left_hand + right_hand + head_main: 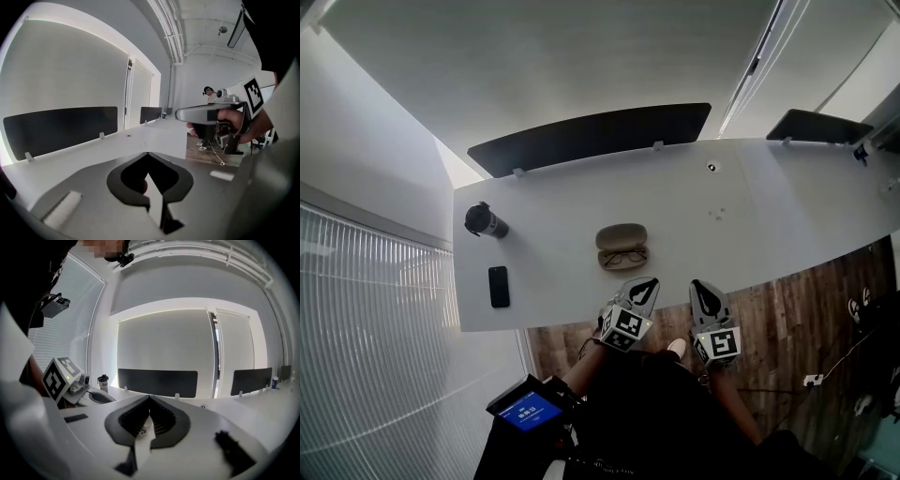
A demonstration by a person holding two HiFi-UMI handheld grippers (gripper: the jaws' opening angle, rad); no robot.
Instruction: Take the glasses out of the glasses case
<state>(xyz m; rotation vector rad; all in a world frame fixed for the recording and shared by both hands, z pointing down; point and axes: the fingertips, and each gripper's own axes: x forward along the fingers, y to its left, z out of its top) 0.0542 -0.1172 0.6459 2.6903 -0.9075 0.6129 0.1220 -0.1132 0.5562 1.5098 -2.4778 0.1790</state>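
Left gripper view has the left gripper [148,154] with its two dark jaws pressed together at the tips and nothing caught between them. Right gripper view shows the right gripper [150,397] the same way: tips meeting, no object pinched. A small pale shape with a dark mark shows through the gap lower down, possibly the case, though it is too small to be sure.

From the head view, both grippers hang side by side at the near edge of the white desk [750,206], the left gripper [648,282] just short of the glasses case [622,235] and the right gripper [702,285] a little further to the side.

The glasses case lies open on the desk, a tan oval shell hinged back flat. The glasses [624,256] sit in its nearer half, dark thin frames with both lenses facing up.

Further left on the desk stands a dark tumbler [485,220] with its lid on, its contents hidden. A black phone [499,286] lies flat near the desk's front edge, well apart from the case.
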